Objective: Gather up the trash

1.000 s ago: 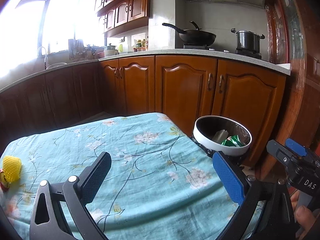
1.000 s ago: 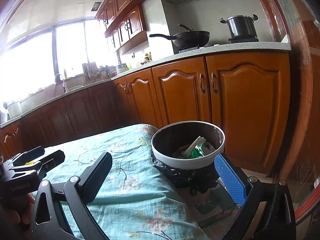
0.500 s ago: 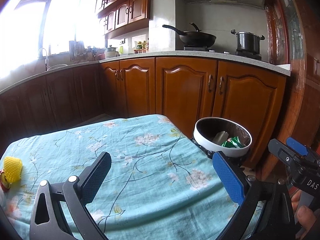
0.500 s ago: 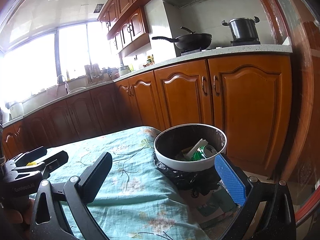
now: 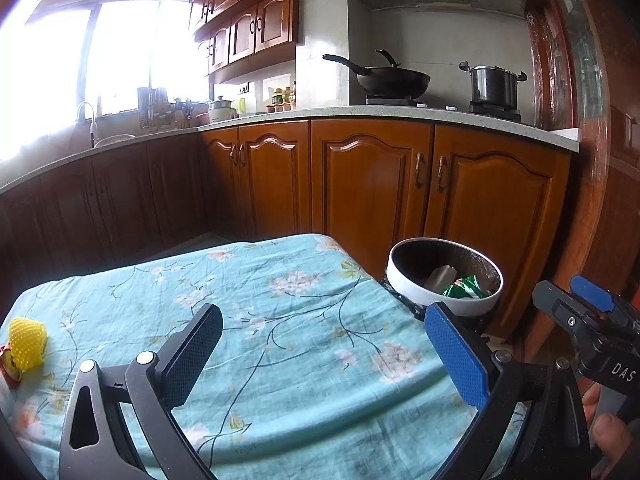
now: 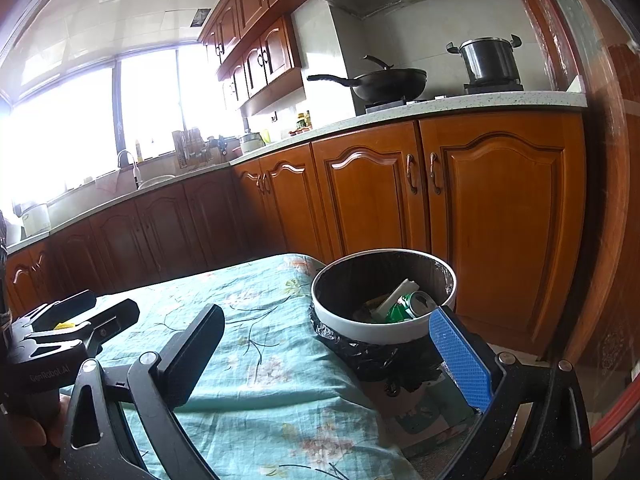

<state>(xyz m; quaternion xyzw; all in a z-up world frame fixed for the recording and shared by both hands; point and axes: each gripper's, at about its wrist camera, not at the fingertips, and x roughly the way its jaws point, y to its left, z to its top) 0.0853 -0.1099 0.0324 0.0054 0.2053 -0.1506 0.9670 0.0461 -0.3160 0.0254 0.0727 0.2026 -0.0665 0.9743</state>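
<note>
Trash, a yellow foam-net sleeve (image 5: pixel 27 343), lies at the table's left edge on the teal floral cloth (image 5: pixel 280 320); both the left gripper (image 5: pixel 320 356) and right gripper (image 6: pixel 324 356) are spread and empty. Next: the left reaches it, bound for the white-rimmed bin (image 6: pixel 360 328).

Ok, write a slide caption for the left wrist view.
Open left gripper above a floral tablecloth, yellow foam net at far left, trash bin beside the table.

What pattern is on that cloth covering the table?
The tablecloth is light turquoise with pale pink flowers and thin dark branches, clearest in the left wrist view.
</note>
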